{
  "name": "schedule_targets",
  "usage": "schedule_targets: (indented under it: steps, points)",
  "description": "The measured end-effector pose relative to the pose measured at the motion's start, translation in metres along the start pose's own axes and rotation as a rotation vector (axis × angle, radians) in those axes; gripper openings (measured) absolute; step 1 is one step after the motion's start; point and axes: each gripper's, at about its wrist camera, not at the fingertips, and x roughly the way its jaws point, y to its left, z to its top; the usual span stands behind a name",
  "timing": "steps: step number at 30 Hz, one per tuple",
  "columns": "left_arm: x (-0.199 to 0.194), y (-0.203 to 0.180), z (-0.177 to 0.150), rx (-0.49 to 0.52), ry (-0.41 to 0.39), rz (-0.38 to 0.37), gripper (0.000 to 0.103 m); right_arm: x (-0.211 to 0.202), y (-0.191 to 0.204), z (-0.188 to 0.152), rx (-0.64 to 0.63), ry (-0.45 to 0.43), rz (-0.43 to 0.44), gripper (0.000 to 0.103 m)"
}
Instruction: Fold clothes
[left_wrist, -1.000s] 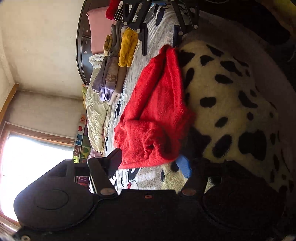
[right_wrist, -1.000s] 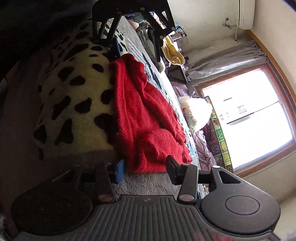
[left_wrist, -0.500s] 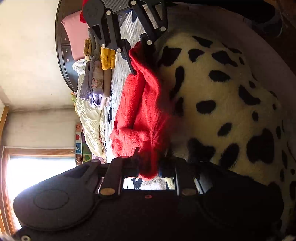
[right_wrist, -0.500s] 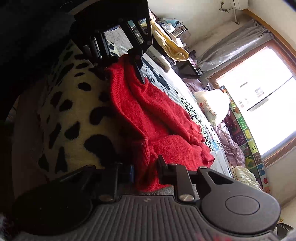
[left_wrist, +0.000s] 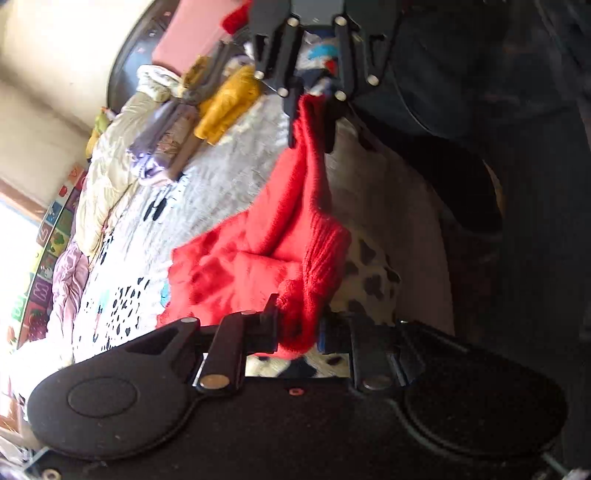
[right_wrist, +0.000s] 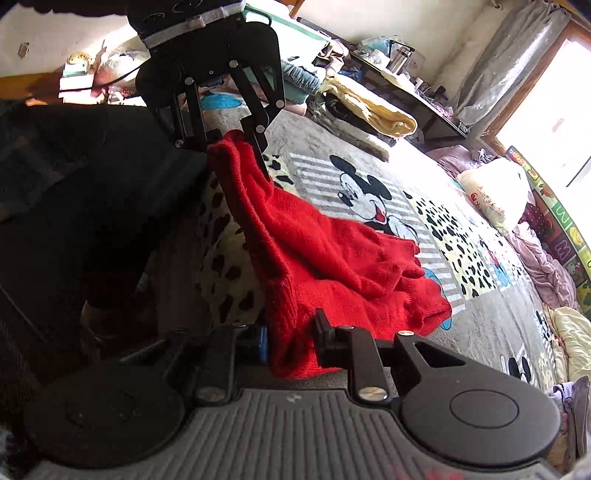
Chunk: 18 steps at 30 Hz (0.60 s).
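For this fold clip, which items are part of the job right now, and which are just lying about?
In the job:
- red sweater
- left tongs, shut on one end
- right tongs, shut on the other end

Lying about:
- mustard garment
- cartoon-mouse blanket
- yellow towel
- cream pillow

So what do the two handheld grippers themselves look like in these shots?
Both are matte black. The left gripper has a smooth body with a round disc on its side, silver pivot screws and a blue pad on one finger. The right gripper has a ribbed grey-black top, the same disc and screws, and a blue pad too.
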Motion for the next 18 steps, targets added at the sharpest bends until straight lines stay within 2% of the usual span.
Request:
schedule_targets:
  steps: [3,5,10,14,18]
  points:
    - [-0.002,0.053,-0.003,-0.204,-0.097,0.001,0.021,-0.005,-0.059,0.006,0.117,-0.046,0.031,0.024]
    - [0.003,0.083,-0.012,-0.340,-0.152,-0.008,0.021,-0.002,-0.101,0.003,0.241,-0.085,0.067,0.024]
    - [0.032,0.142,-0.046,-0.692,-0.295,-0.050,0.021,0.033,-0.193,-0.024,0.547,-0.170,0.170,0.024]
    - [0.072,0.174,-0.072,-0.950,-0.390,-0.084,0.020,0.078,-0.244,-0.051,0.760,-0.225,0.265,0.024]
    - [0.104,0.196,-0.097,-1.174,-0.461,-0.099,0.019,0.121,-0.271,-0.088,0.967,-0.316,0.335,0.024]
